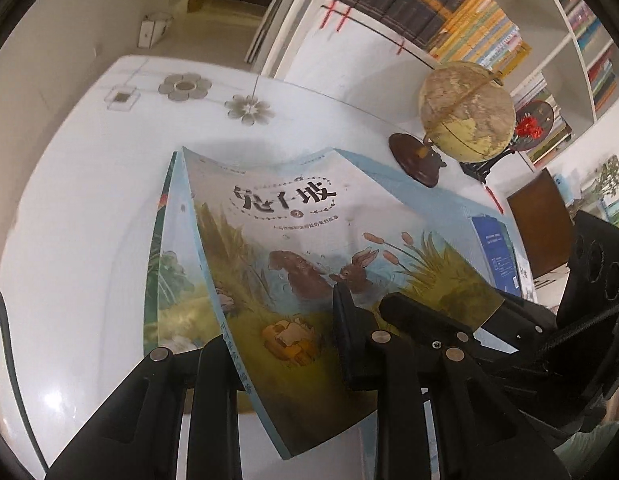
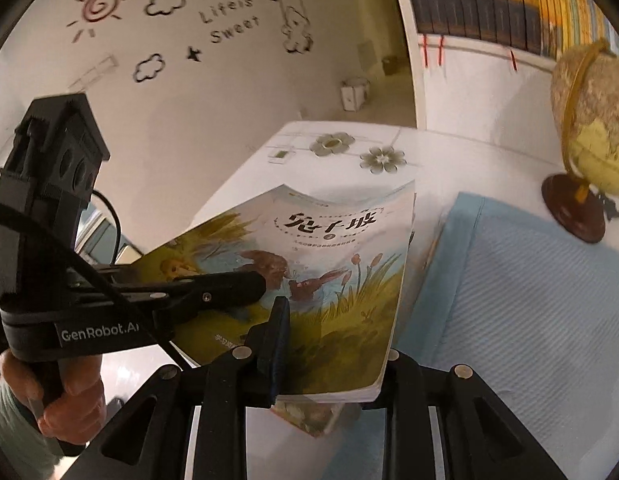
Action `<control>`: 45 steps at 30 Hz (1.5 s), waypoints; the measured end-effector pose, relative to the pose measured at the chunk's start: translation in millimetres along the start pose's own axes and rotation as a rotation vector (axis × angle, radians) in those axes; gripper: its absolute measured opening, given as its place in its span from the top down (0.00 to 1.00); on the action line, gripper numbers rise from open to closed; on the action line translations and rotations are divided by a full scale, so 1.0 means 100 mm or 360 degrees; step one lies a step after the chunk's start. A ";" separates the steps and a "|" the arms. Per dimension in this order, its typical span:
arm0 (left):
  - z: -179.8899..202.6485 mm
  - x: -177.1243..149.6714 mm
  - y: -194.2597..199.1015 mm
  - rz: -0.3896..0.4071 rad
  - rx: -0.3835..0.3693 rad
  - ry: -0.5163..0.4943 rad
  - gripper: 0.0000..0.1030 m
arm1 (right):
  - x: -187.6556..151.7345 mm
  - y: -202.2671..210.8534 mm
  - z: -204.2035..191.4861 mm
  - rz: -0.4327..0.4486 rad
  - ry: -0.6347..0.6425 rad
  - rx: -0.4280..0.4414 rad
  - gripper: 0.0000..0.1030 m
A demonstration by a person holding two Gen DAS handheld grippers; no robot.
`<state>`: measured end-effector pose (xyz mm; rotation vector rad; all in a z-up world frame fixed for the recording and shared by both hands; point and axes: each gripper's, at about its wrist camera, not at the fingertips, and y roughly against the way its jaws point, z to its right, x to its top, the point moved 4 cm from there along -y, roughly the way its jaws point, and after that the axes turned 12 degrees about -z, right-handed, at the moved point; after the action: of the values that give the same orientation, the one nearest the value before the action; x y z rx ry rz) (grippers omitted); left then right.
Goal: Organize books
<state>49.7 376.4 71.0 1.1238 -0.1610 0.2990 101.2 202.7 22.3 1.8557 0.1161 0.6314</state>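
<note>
A picture book (image 1: 309, 208) with rabbits and reeds on its cover is held tilted above the white table (image 1: 77, 200). Behind it shows a second, green-covered book (image 1: 165, 272). My left gripper (image 1: 277, 320) is shut on the books' lower edge near the spine. From the right, my right gripper (image 1: 409, 308) clamps the same cover. In the right wrist view the rabbit book (image 2: 341, 240) sits between the fingers of the right gripper (image 2: 333, 336), with another book (image 2: 305, 420) under it. The left gripper (image 2: 245, 284) grips its left edge.
A globe (image 1: 465, 112) on a dark round base stands on the table at the right, also in the right wrist view as the globe (image 2: 593, 136). A light blue mat (image 2: 509, 300) lies below the books. Filled bookshelves (image 1: 429, 4) rise behind. A hand (image 2: 65, 392) holds the left gripper.
</note>
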 end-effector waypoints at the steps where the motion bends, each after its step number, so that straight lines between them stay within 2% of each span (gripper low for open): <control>1: -0.05 0.00 -0.01 -0.0001 -0.0020 0.0000 0.78 | 0.01 -0.02 -0.01 -0.0001 -0.0013 -0.0001 0.76; 6: -0.22 -0.04 -0.08 -0.0059 -0.0116 0.0052 0.75 | -0.03 -0.14 -0.04 -0.0049 -0.0082 -0.0018 0.76; 12: -0.51 -0.22 -0.09 -0.0081 -0.0127 0.0167 0.73 | -0.07 -0.32 -0.07 -0.0113 -0.0111 -0.0034 0.76; 17: -0.69 -0.34 -0.09 -0.0100 -0.0059 0.0239 0.74 | -0.14 -0.45 -0.09 -0.0169 -0.0145 -0.0030 0.76; 22: -0.81 -0.48 -0.04 -0.0093 0.0045 0.0279 0.74 | -0.20 -0.60 -0.06 -0.0266 -0.0215 0.0052 0.76; 27: -0.81 -0.69 0.07 -0.0074 0.0177 0.0290 0.74 | -0.37 -0.69 -0.02 -0.0376 -0.0236 0.0110 0.74; 30: -0.71 -0.84 0.10 -0.0071 0.0203 0.0290 0.74 | -0.48 -0.60 -0.01 -0.0402 -0.0176 0.0110 0.72; 33: -0.48 -0.97 0.12 -0.0053 0.0205 0.0276 0.74 | -0.66 -0.41 0.10 -0.0401 -0.0148 0.0063 0.71; 37: 0.11 -1.11 0.06 -0.0040 0.0168 0.0187 0.74 | -1.02 0.21 0.48 -0.0277 -0.0193 -0.0025 0.71; 40: 0.77 -1.21 -0.09 -0.0049 0.0091 0.0071 0.74 | -1.40 0.79 0.93 -0.0174 -0.0292 -0.0100 0.69; 41: 1.11 -1.23 -0.18 -0.0055 0.0069 0.0010 0.74 | -1.54 0.97 1.09 -0.0150 -0.0335 -0.0117 0.68; 44: 1.90 -1.29 -0.41 -0.0060 0.0020 -0.0121 0.73 | -2.09 1.60 1.63 -0.0044 -0.0472 -0.0173 0.56; 45: 2.26 -1.33 -0.52 -0.0071 -0.0035 -0.0167 0.72 | -2.35 1.87 1.85 0.0012 -0.0522 -0.0213 0.50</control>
<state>-55.3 131.2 85.7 1.1203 -0.2313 0.1978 -51.9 -112.5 60.1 1.8046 -0.1455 0.3245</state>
